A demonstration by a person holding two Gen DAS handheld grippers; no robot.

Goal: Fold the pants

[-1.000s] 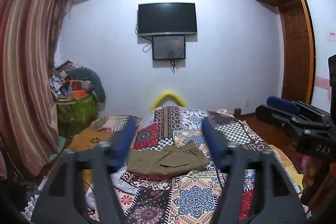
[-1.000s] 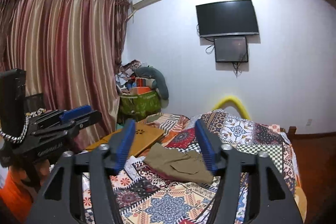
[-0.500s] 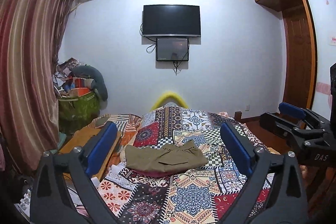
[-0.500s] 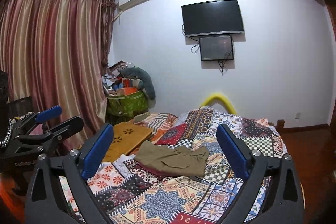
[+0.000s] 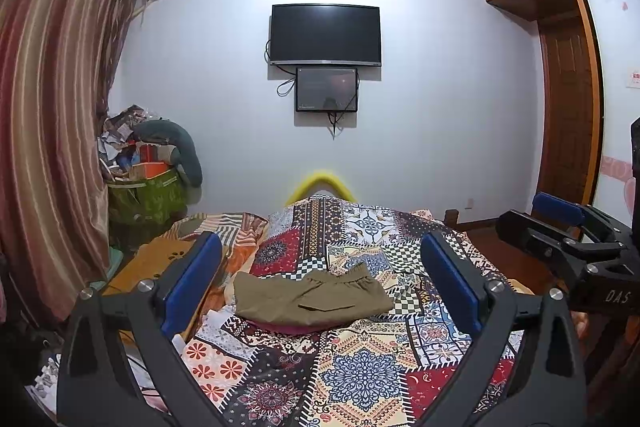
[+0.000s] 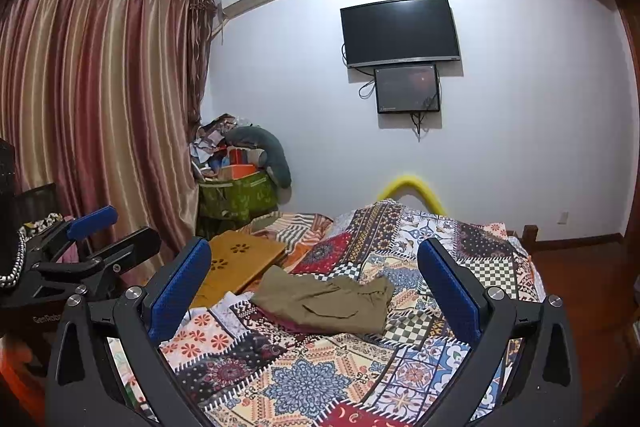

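place: home bedroom | signs: quilted bed [image 5: 360, 359], curtains [image 6: 100, 107], wall TV [image 5: 325, 34], wardrobe [image 5: 560, 67]

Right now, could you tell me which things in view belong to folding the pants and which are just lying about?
Belongs to the job:
- olive pants, lying on the patchwork quilt
- left claw, open
- right claw, open

Just lying about:
- wooden lap tray
- green bag of clutter
- yellow hoop
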